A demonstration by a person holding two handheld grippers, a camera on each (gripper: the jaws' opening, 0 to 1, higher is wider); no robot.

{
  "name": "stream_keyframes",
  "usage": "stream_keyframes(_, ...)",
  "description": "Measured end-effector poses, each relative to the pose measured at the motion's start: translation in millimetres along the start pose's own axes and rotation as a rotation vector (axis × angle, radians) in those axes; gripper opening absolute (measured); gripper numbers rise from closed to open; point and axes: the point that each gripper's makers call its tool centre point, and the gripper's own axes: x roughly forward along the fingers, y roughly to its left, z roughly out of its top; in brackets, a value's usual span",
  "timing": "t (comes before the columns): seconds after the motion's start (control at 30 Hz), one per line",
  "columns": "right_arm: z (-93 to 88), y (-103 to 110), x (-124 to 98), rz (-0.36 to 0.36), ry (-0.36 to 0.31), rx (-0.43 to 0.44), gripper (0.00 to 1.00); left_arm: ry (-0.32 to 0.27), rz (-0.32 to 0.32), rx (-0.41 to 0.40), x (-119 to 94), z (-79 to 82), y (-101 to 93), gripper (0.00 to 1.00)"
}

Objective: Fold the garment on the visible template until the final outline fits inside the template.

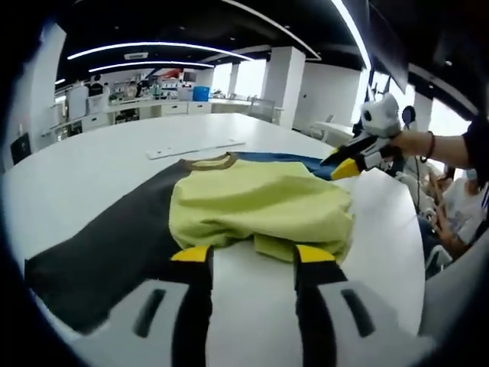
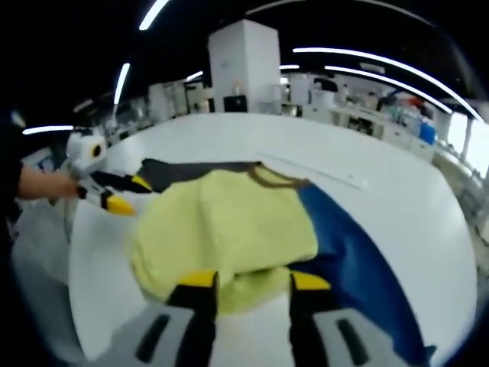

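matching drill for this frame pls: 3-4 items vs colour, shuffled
Items:
1. garment
2. collar trim
3. left template panel
4. right template panel

Colours:
A. blue
B. yellow-green
C. brown
D. dark grey

Pairs: 1-B, 2-C, 3-D, 4-A

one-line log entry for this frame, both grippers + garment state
garment: yellow-green, partly folded, on dark/blue template | left gripper: open at near edge | right gripper: open at opposite edge | fold unfinished
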Motion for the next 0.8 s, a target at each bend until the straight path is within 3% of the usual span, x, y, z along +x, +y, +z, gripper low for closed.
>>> stream_keyframes(0.4, -11.2, -11, 21, 0.01, 0.06, -0.178, 0.22, 0.048, -0.055, 0.005, 29, -5.2, -14.9, 0.28)
stream_keyframes(0.8, -16.7, -26, 35, -0.001, 0.086, -0.188, 0.09, 0.115, -0.055, 0.007, 37, -18.7, -16.0, 0.13)
